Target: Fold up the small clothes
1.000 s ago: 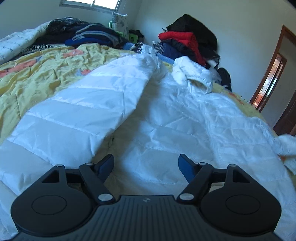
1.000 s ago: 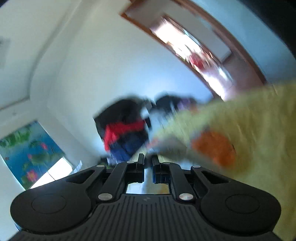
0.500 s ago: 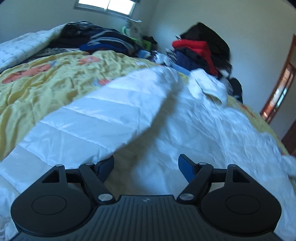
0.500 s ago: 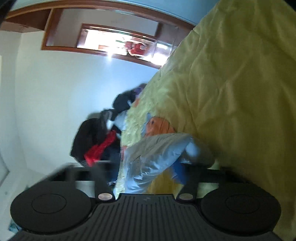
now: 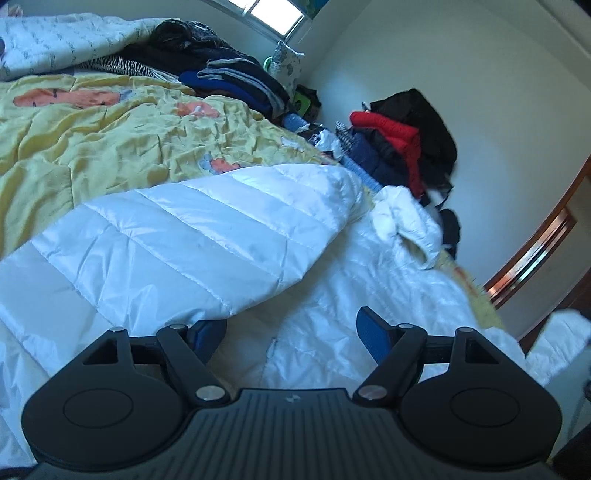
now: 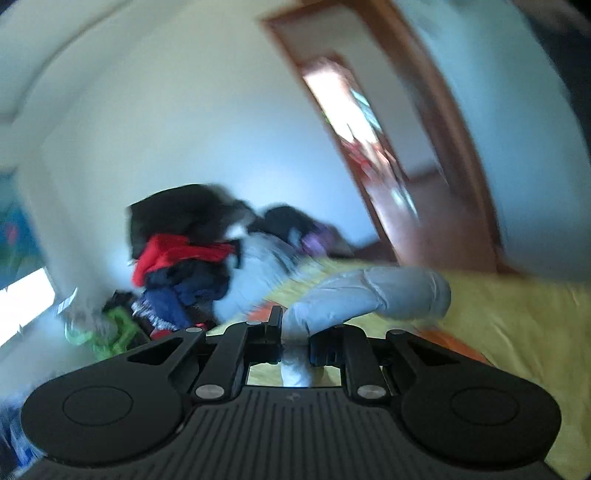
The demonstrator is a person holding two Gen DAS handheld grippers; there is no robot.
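A white quilted jacket (image 5: 207, 236) lies spread across the bed (image 5: 74, 147), over a yellow bedspread with orange prints. One front panel is folded over the body, its edge running down to just above the left gripper (image 5: 291, 332). That gripper's blue-padded fingers (image 5: 371, 332) stand wide apart, low over the jacket's inner lining; the left finger sits under or right at the edge of the folded panel (contact cannot be told from this angle), and nothing is pinched between the two. The jacket's collar or hood (image 5: 406, 221) bunches at the far end, near the wall.

In the right wrist view, which is blurred, the right gripper (image 6: 295, 339) has its fingers (image 6: 273, 332) drawn narrow and clamped on a piece of the jacket's pale fabric: a puffy sleeve (image 6: 369, 295) rises out from between them and curves to the right above the yellow bedspread. A bit of the same fabric shows below the fingers, in the gap in front of the gripper body.

Beyond the jacket, a heap of clothes (image 5: 402, 140) stands against the white wall: black on top, red in the middle, dark blue below. A second stack of dark folded clothes (image 5: 236, 81) lies further along the bed under the window (image 5: 273, 14), beside a pale printed blanket (image 5: 55, 40). A wooden door frame (image 6: 424, 147) opens to a bright room on the right.
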